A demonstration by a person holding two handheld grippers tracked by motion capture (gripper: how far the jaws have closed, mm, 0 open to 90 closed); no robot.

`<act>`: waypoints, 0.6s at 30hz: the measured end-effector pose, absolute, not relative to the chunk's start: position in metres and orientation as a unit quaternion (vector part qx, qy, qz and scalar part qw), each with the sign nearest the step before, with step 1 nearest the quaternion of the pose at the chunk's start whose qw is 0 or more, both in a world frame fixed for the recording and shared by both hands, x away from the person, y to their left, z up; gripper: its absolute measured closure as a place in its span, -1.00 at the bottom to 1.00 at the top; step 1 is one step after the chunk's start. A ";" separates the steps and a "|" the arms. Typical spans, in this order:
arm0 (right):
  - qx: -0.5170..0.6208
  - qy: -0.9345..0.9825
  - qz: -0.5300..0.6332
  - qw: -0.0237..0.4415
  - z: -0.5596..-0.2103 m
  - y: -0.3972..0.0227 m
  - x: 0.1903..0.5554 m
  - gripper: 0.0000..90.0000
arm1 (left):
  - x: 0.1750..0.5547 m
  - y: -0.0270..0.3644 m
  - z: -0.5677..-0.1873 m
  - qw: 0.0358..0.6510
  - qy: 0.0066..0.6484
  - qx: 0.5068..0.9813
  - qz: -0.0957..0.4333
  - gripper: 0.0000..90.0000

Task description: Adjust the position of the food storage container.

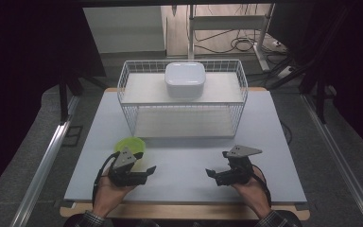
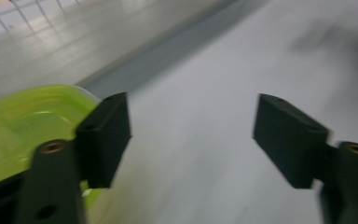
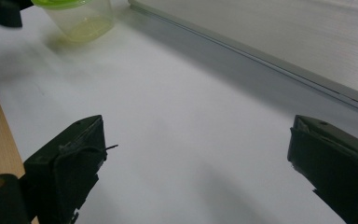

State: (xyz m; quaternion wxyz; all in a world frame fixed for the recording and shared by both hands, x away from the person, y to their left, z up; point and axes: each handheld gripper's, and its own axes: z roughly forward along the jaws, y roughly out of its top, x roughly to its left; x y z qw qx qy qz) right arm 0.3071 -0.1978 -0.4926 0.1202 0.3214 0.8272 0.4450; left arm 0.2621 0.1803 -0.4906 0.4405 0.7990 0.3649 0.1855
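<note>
High view looks down from above the table (image 1: pixel 184 156); both gripper views skim it closely, sharing the green container (image 1: pixel 131 145)

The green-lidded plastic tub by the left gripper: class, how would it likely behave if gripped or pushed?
The tub has thin, see-through walls and looks empty, so it is probably light and may slide on the smooth white table when pushed. Its walls might flex if squeezed. It narrows toward the base under a wider green lid, so a high push could tip it.

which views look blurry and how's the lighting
Left gripper view: smeared by motion blur, tongs and green container soft-edged. Right gripper view: sharper, tongs cast faint shadows. High view: table evenly lit, surroundings dark, white box bright.
</note>
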 end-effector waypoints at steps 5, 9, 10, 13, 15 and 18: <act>0.320 0.829 0.442 0.121 -0.494 -0.197 0.307 -0.88 | 0.266 0.201 -0.485 0.446 0.390 0.782 0.191 0.36; 0.316 0.833 0.437 0.121 -0.496 -0.194 0.307 -0.87 | 0.269 0.223 -0.483 0.440 0.418 0.767 0.208 0.85; 0.315 0.834 0.436 0.120 -0.496 -0.194 0.306 -0.87 | 0.270 0.230 -0.482 0.435 0.426 0.764 0.215 0.93; 0.310 0.838 0.434 0.118 -0.497 -0.192 0.306 -0.86 | 0.272 0.247 -0.483 0.424 0.449 0.752 0.231 0.99; 0.309 0.838 0.433 0.119 -0.497 -0.191 0.306 -0.86 | 0.273 0.263 -0.486 0.422 0.471 0.739 0.233 1.00; 0.310 0.838 0.433 0.119 -0.497 -0.191 0.306 -0.86 | 0.278 0.280 -0.493 0.406 0.500 0.728 0.237 1.00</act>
